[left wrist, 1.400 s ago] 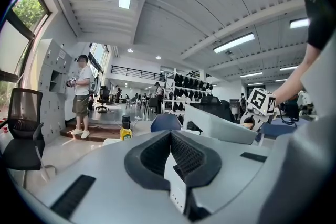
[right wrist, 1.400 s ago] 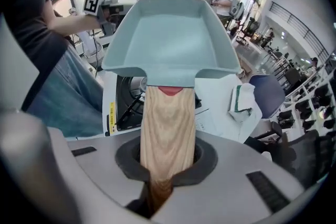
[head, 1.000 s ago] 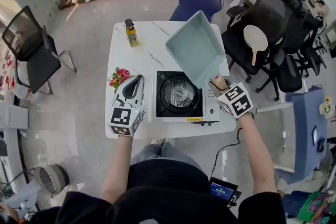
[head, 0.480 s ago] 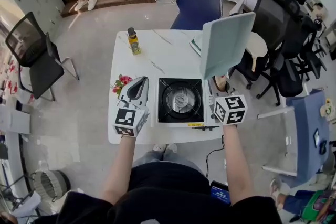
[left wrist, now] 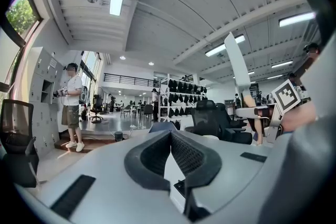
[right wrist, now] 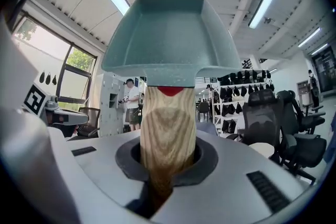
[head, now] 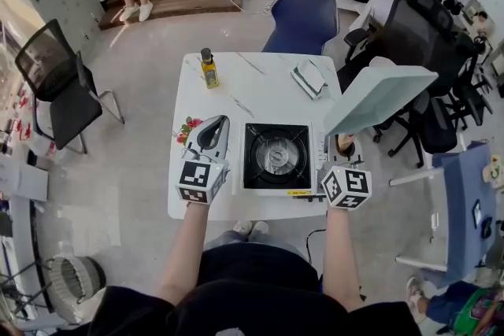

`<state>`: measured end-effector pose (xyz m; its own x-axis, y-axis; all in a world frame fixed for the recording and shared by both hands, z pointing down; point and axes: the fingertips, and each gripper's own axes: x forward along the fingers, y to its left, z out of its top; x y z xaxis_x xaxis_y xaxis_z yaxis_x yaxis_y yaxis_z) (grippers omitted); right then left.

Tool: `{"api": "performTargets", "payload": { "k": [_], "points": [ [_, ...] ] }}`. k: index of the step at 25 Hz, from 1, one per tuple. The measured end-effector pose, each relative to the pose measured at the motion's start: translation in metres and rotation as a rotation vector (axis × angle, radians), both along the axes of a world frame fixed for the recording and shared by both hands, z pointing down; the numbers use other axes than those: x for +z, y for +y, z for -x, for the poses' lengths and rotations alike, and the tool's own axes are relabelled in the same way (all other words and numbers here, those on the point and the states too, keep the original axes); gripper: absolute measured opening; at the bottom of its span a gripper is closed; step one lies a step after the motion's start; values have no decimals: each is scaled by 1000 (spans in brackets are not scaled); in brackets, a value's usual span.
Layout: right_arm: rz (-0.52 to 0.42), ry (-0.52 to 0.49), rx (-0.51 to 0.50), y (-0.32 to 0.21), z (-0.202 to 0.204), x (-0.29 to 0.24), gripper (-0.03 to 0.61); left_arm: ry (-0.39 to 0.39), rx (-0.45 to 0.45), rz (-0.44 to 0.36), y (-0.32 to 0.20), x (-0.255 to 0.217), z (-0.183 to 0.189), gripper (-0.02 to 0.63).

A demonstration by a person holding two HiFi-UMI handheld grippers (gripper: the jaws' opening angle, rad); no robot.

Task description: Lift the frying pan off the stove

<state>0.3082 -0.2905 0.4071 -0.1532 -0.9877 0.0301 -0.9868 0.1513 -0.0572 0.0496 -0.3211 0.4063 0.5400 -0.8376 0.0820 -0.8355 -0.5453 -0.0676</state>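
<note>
Right gripper (right wrist: 167,162) clamps the wooden handle (right wrist: 168,123), holding the frying pan (head: 378,98) aloft, right of the stove (head: 303,179), apparently freeing the burner (head: 276,156); left gripper (left wrist: 170,136), closed and empty, rests alongside.

1. The frying pan (head: 378,98) is swinging from upper middle to the right of the frame, clearing the stove (head: 276,157) and the table (head: 236,86).
2. The right gripper (head: 344,147), clamped on its handle, is sinking lower.
3. A green-and-white item (head: 309,79) is coming into view.

head view looks steeply down; gripper views face forward, sharing shelves (left wrist: 184,97).
</note>
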Motion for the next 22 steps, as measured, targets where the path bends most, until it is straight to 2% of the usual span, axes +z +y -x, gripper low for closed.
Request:
{"api": "performTargets", "payload": {
  "k": [5,14,22],
  "points": [
    [-7,15,21,12,0,2,40,-1,6,-2,1,0,-2,20],
    [1,-17,69,19,-5,14,37,3,12,-7,0,0,-8,20],
    [11,-23,67,22,-10,19,38,-4,5,-9,-1,-1,-10,20]
  ]
}}
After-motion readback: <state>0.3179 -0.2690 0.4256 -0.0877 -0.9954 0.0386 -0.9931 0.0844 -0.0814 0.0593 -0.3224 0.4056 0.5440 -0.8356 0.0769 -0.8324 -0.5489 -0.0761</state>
